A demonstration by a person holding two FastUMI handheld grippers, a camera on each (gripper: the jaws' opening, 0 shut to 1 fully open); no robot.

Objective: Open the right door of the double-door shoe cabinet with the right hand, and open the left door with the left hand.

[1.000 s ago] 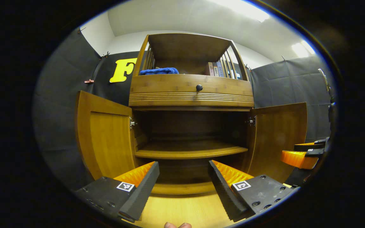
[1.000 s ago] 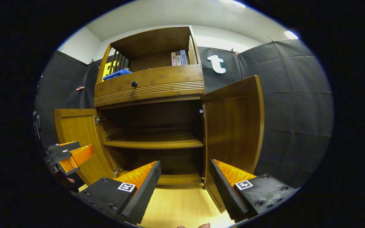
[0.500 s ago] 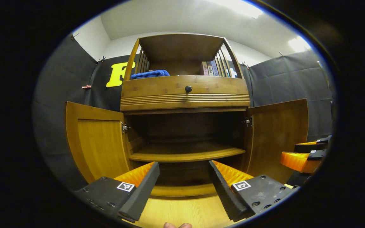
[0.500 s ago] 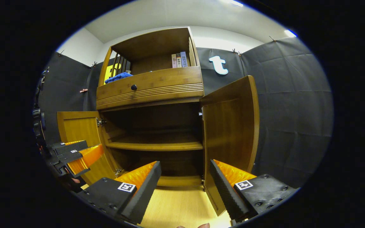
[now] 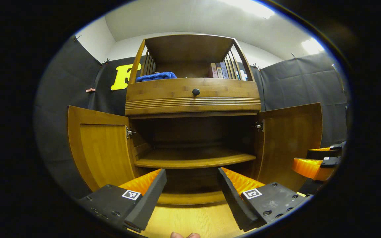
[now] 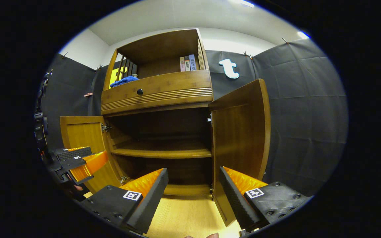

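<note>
Little has shifted since a moment ago; both doors, left door and right door, stand wide; our left gripper and right gripper gape empty; stiff, hinged wood panels, best taken by the free edge.

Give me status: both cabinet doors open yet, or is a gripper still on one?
Done: right door and left door both stand swung wide, shelf exposed. In hand: nothing; left gripper and right gripper hang open, off the doors. Left: nothing visible.
</note>
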